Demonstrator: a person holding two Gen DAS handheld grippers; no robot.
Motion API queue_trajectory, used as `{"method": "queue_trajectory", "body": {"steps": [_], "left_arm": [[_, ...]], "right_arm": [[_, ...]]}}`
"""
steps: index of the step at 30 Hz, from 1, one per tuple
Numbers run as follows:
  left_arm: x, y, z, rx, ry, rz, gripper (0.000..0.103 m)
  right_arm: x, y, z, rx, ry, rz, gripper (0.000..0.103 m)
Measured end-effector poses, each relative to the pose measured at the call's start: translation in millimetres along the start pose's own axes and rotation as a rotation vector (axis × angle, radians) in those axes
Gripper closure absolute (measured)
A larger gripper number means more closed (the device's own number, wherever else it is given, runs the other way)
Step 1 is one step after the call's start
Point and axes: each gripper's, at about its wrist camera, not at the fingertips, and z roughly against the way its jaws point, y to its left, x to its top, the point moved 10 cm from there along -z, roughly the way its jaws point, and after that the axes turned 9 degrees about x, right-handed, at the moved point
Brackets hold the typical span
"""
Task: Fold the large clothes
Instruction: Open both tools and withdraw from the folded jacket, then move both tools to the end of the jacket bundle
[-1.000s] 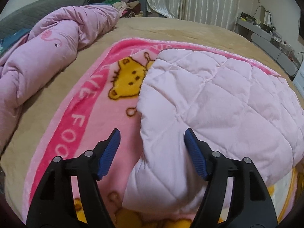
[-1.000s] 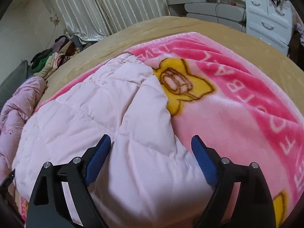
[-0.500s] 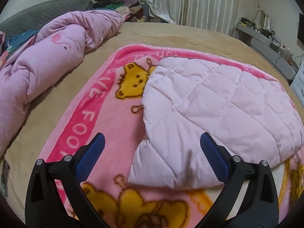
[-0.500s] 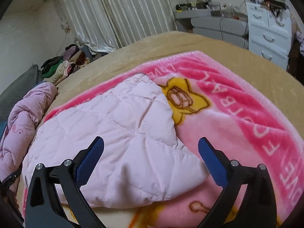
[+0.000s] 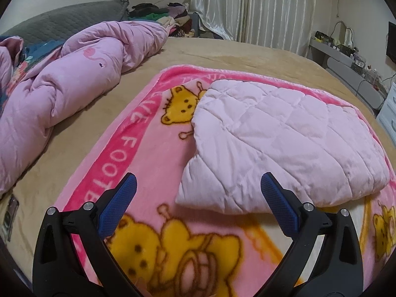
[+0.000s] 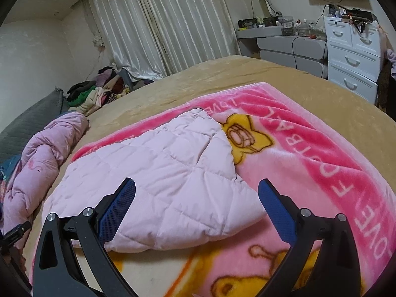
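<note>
Nearest me, the left gripper (image 5: 198,193) and right gripper (image 6: 196,198) hang with fingers (image 5: 278,205) spread wide, holding nothing. Just beyond them, the folded pale pink quilt (image 5: 279,146) lies on the pink bear blanket (image 5: 138,153), spread over the tan bed (image 5: 222,52). Farther left, a crumpled pink duvet (image 5: 74,81); behind, curtains (image 6: 160,29).
</note>
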Motion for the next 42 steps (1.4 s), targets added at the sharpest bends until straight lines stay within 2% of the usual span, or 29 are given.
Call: {"method": "queue_trajectory", "body": {"steps": [10,16,23,25,30,36,40,42], "left_arm": [[-25,-5,8,-0.006,0.026,0.013,0.009],[-45,-7,4,-0.007,0.063,0.031,0.009],[-68,-9,-6,-0.045,0.127,0.086,0.009],[-73,-10,-9,-0.043,0.140,0.098,0.009],[-84,-23,-18,-0.117,0.199,0.148,0.009],[-85,-40,-27,-0.232,0.259,0.242,0.009],[-77,-46,-33,-0.252,0.260,0.267,0.009],[-73,-47,-38,-0.286,0.277,0.316,0.009]], "right_arm": [[-30,-9,10,0.001,-0.001,-0.057,0.004],[-58,-17,6,0.004,0.028,-0.102,0.004],[-91,-27,-5,0.003,0.073,-0.171,0.004],[-97,-30,-9,-0.021,0.084,-0.183,0.004],[-101,-31,-18,-0.037,0.097,-0.202,0.004],[-104,-31,-34,0.004,0.118,-0.290,0.004],[-99,-31,-42,0.032,0.113,-0.350,0.004],[-96,-32,-49,0.071,0.121,-0.407,0.004]]}}
